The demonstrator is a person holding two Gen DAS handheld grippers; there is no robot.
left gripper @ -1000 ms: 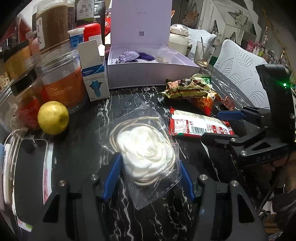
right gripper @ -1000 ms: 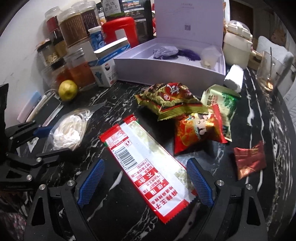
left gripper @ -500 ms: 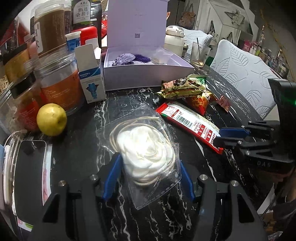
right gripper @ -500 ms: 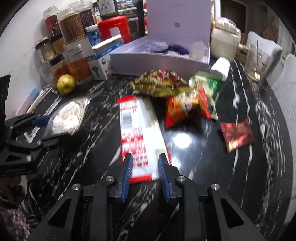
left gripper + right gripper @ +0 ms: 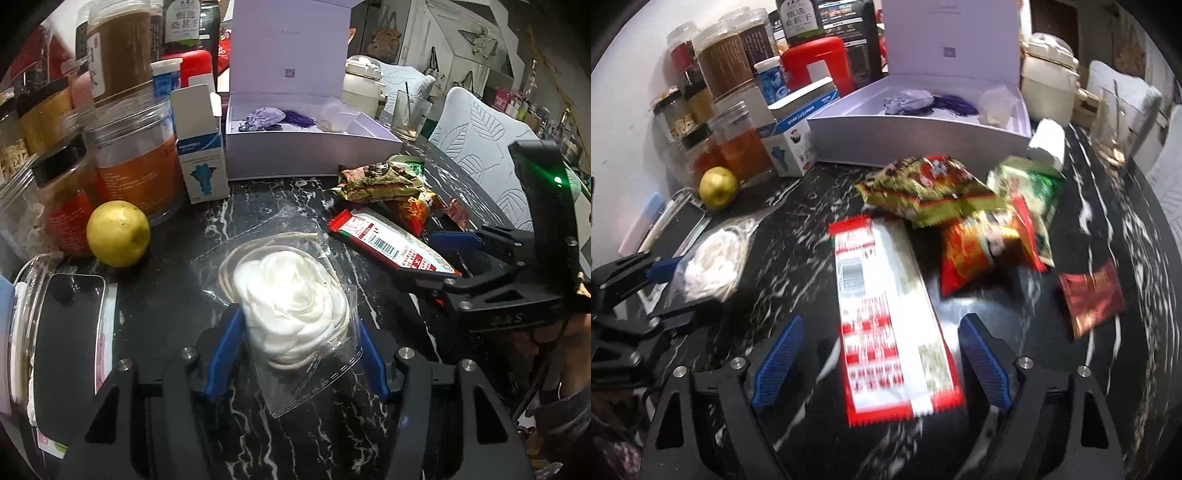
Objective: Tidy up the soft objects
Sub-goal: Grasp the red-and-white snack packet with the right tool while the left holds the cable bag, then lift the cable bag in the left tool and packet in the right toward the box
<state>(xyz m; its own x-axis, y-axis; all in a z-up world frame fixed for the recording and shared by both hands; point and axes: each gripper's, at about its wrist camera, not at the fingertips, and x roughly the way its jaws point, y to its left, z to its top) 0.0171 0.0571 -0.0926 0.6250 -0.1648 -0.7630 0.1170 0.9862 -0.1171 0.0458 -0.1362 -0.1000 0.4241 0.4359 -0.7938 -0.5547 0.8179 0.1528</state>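
Note:
A white fabric flower with cord, sealed in a clear bag (image 5: 291, 295), lies on the black marble table (image 5: 177, 295). My left gripper (image 5: 297, 354) is shut on the bag, one blue pad against each side. The bag (image 5: 713, 258) and the left gripper (image 5: 670, 291) also show at the left of the right wrist view. A long red-and-white snack packet (image 5: 886, 314) lies lengthwise between the jaws of my right gripper (image 5: 880, 321). Those jaws are opening and stand wide, clear of the packet. In the left wrist view the right gripper (image 5: 443, 262) sits over the packet (image 5: 388, 247).
An open lavender box (image 5: 916, 140) holding a purple pouch stands at the back. Before it lie a gold-green snack bag (image 5: 927, 188), a red one (image 5: 982, 243), a green one (image 5: 1030, 188) and a small dark red sachet (image 5: 1093, 295). Jars (image 5: 136, 162), a carton (image 5: 201, 162), a lemon (image 5: 118, 232) and a phone (image 5: 70, 332) crowd the left.
The right gripper closed on the packet's near end, turned it to lie straight ahead, then opened wide again. The left gripper and its bag have not moved.

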